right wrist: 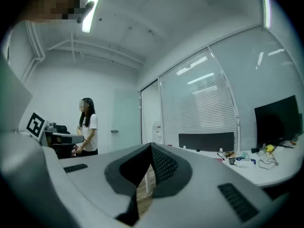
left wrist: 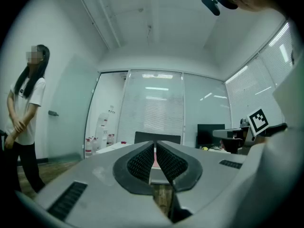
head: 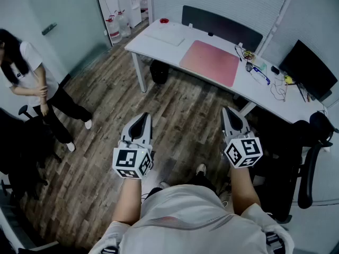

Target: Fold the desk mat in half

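Note:
The pink desk mat (head: 209,62) lies flat and unfolded on the white desk (head: 153,47) at the far side of the room. Both grippers are held level over the wood floor, well short of the desk. My left gripper (head: 143,116) is shut with nothing in it; in the left gripper view its jaws (left wrist: 154,145) meet at the tip, and a sliver of the pink mat (left wrist: 155,162) shows through the slit. My right gripper (head: 228,110) is also shut and empty, its jaws (right wrist: 151,146) closed in the right gripper view.
A person (head: 29,81) stands at the left by a glass door. On the desk are a white keyboard (head: 167,34), cables and small items (head: 257,70) and a monitor (head: 307,70). A black bin (head: 159,71) sits under the desk. An office chair (head: 312,157) stands at right.

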`<action>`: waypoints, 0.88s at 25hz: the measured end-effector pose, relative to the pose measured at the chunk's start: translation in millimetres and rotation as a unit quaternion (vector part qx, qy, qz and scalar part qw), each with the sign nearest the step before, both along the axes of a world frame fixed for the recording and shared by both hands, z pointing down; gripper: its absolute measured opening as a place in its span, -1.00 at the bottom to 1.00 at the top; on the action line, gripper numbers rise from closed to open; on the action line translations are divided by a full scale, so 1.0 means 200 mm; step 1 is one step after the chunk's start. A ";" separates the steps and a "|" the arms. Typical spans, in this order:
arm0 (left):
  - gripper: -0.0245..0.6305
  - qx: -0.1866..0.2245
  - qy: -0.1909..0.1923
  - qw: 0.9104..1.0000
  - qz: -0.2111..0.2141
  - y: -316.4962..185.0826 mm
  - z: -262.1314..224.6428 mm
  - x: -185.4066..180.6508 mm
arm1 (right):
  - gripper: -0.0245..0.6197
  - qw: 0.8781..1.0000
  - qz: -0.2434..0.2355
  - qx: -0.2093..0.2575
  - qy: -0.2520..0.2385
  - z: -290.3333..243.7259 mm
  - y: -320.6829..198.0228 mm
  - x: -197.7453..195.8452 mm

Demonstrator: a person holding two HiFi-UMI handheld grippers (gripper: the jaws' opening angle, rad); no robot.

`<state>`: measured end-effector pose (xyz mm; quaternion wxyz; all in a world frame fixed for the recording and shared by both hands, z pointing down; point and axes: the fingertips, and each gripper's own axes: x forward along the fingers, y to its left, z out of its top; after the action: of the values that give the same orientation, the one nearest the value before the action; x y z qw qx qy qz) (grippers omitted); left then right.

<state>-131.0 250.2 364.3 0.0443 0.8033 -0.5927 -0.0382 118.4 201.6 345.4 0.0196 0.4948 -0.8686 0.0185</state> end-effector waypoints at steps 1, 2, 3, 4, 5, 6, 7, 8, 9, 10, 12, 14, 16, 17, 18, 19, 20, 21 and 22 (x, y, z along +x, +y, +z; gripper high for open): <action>-0.85 0.000 0.000 1.000 -0.001 0.00 0.00 0.00 | -0.77 1.000 -0.001 -0.001 0.001 0.01 0.00 0.00; -0.85 -0.001 0.000 1.000 -0.001 0.00 0.00 0.00 | -0.77 1.000 -0.003 -0.002 0.001 0.01 -0.01 -0.01; -0.85 -0.002 0.000 1.000 -0.002 0.00 0.01 -0.01 | -0.77 1.000 -0.004 -0.003 0.002 0.02 -0.01 -0.01; -0.85 -0.002 0.001 1.000 -0.002 0.00 0.01 -0.01 | -0.77 1.000 -0.004 -0.004 0.002 0.02 -0.01 -0.02; -0.85 -0.003 0.001 1.000 -0.001 0.01 0.01 -0.01 | -0.77 1.000 -0.005 -0.005 0.003 0.03 0.00 -0.02; -0.85 -0.004 0.002 1.000 -0.002 0.01 0.02 -0.02 | -0.77 1.000 -0.006 -0.005 0.004 0.03 0.00 -0.03; -0.85 -0.005 0.002 1.000 -0.002 0.01 0.02 -0.03 | -0.77 1.000 -0.007 -0.005 0.005 0.03 0.00 -0.04; -0.85 -0.005 0.003 1.000 -0.003 0.01 0.03 -0.03 | -0.77 1.000 -0.008 -0.005 0.006 0.03 0.00 -0.05; -0.85 -0.006 0.003 1.000 -0.004 0.01 0.03 -0.04 | -0.77 1.000 -0.009 -0.004 0.007 0.03 0.00 -0.05; -0.85 -0.006 0.004 1.000 -0.004 0.01 0.03 -0.04 | -0.77 1.000 -0.010 -0.004 0.008 0.03 0.00 -0.06; -0.85 -0.006 0.004 1.000 -0.004 0.01 0.04 -0.05 | -0.77 1.000 -0.011 -0.005 0.009 0.04 0.00 -0.08; -0.85 -0.006 0.005 1.000 -0.003 0.02 0.04 -0.06 | -0.77 1.000 -0.011 -0.006 0.010 0.04 0.00 -0.09; -0.85 -0.007 0.007 1.000 -0.002 0.02 0.04 -0.07 | -0.77 1.000 -0.010 -0.007 0.010 0.04 0.00 -0.09; -0.85 -0.007 0.008 1.000 -0.001 0.02 0.04 -0.07 | -0.77 1.000 -0.010 -0.008 0.007 0.04 -0.01 -0.10; -0.85 -0.007 0.008 1.000 0.000 0.02 0.05 -0.07 | -0.77 1.000 -0.011 -0.010 0.002 0.04 -0.01 -0.10; -0.85 -0.007 0.009 1.000 0.000 0.02 0.05 -0.08 | -0.77 1.000 -0.012 -0.011 -0.006 0.04 -0.01 -0.10; -0.85 -0.007 0.010 1.000 0.001 0.02 0.06 -0.08 | -0.77 1.000 -0.012 -0.011 -0.013 0.04 -0.01 -0.10; -0.85 -0.008 0.011 1.000 0.001 0.01 0.06 -0.09 | -0.77 1.000 -0.011 -0.012 -0.017 0.05 -0.01 -0.10; -0.85 -0.010 0.013 1.000 0.002 0.01 0.07 -0.09 | -0.77 1.000 -0.009 -0.012 -0.017 0.05 -0.01 -0.10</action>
<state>-149.4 252.1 379.1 0.0597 0.8034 -0.5909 -0.0427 98.8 199.1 355.7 0.0111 0.4862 -0.8730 0.0376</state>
